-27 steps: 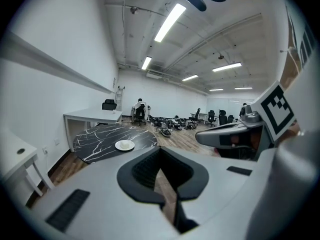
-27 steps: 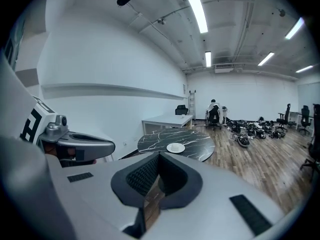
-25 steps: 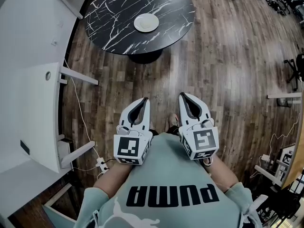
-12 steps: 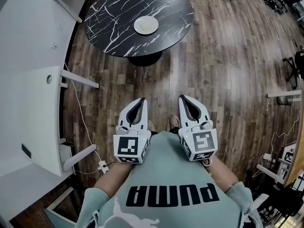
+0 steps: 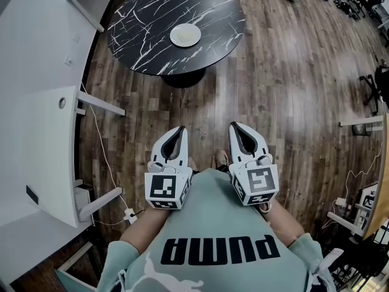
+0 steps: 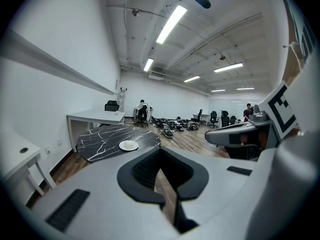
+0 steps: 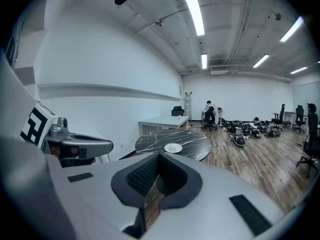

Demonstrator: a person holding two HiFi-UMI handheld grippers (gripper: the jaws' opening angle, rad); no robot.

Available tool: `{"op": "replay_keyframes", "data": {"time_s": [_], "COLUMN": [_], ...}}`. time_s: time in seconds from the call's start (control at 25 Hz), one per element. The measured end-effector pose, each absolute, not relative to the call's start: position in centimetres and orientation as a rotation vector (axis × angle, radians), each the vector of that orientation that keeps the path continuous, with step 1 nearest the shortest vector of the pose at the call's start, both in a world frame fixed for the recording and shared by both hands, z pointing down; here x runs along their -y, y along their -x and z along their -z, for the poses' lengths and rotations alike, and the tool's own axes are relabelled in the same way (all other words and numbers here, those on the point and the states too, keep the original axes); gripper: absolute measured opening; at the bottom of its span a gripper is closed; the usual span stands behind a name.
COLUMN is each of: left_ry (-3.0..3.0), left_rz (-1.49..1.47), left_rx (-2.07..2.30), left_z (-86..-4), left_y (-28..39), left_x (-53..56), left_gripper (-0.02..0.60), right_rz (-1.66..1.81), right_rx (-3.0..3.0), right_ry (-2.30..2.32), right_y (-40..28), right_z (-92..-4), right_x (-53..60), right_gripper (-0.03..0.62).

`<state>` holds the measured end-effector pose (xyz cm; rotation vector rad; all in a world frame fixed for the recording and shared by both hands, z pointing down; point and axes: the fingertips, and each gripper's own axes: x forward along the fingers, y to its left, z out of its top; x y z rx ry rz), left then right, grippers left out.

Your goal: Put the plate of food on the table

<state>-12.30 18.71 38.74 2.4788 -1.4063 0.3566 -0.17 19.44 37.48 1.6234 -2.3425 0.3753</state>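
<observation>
A white plate [image 5: 185, 34] with something pale on it rests on the round black marble table [image 5: 146, 17], far ahead of me across the wooden floor. Both gripper views show the plate [image 6: 129, 145] [image 7: 173, 147] on that table [image 6: 100, 141] [image 7: 152, 143] in the distance. My left gripper [image 5: 180, 129] and right gripper [image 5: 234, 125] are held side by side close to my body, pointing toward the table. Each has its jaws shut with nothing between them. From the left gripper view the right gripper [image 6: 235, 134] shows at the right.
White desks [image 5: 36, 132] line the left side, with a cable and power strip [image 5: 129, 212] on the floor below them. Office chairs [image 5: 377, 84] stand at the right. Seated people [image 6: 141, 109] and gear are at the room's far end.
The table and plate sit slightly higher in the head view. Both grippers stay where they were, jaws shut.
</observation>
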Motion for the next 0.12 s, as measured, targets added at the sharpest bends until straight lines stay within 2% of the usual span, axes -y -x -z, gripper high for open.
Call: {"op": "replay_keyframes", "data": {"time_s": [0.12], "left_ry": [-2.483], "left_rz": [-0.356], "left_rx": [1.403], "left_z": [-38.65], "left_y": [12.13], "left_x": [-18.71], "left_gripper": [0.006], "right_rz": [-0.372], "right_rx": [2.34], "right_ry": [-1.629], "right_y": [-0.12], "right_z": [-37.33], "right_x": [-19.47], "right_gripper": [0.008]}}
